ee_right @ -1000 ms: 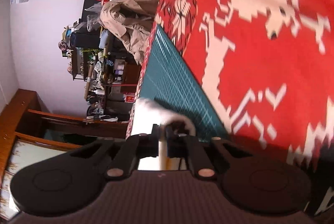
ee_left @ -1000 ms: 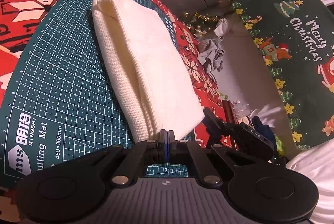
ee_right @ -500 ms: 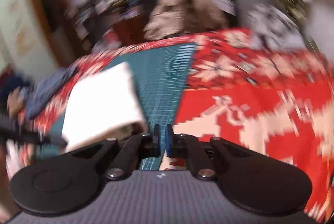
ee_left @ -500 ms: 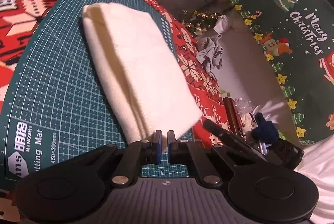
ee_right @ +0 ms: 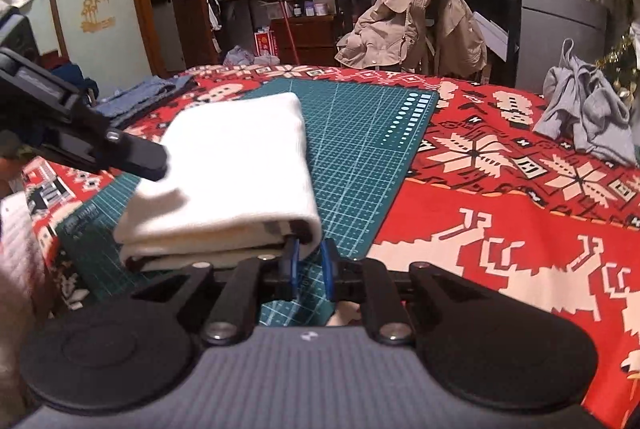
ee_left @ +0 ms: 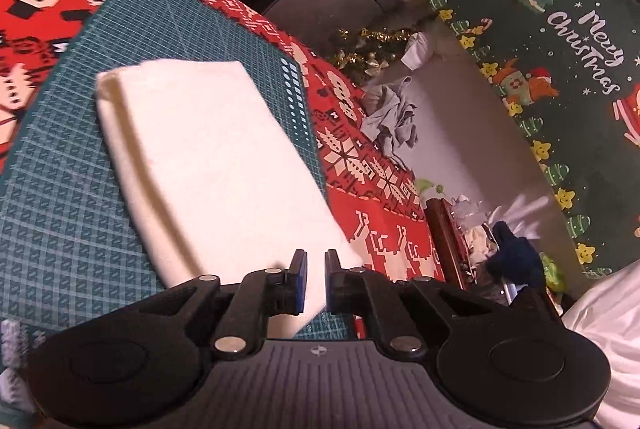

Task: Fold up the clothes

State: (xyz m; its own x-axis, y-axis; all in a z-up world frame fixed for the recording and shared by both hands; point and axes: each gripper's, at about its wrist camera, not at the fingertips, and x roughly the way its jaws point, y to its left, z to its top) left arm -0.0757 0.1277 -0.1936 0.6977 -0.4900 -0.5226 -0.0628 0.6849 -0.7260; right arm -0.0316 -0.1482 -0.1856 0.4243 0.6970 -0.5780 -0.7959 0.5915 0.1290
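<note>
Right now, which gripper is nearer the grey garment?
Right. The right gripper, jaws just opened, empty, is at the towel's side facing the garment; the left gripper is beyond the towel.

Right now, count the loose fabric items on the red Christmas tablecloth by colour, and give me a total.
White folded garment on the green cutting mat: 1
Grey crumpled garment at the tablecloth's right edge: 1
Blue folded cloth at the far left: 1
Total: 3

Folded cloth on cutting mat, mat on tablecloth, jacket behind.
</note>
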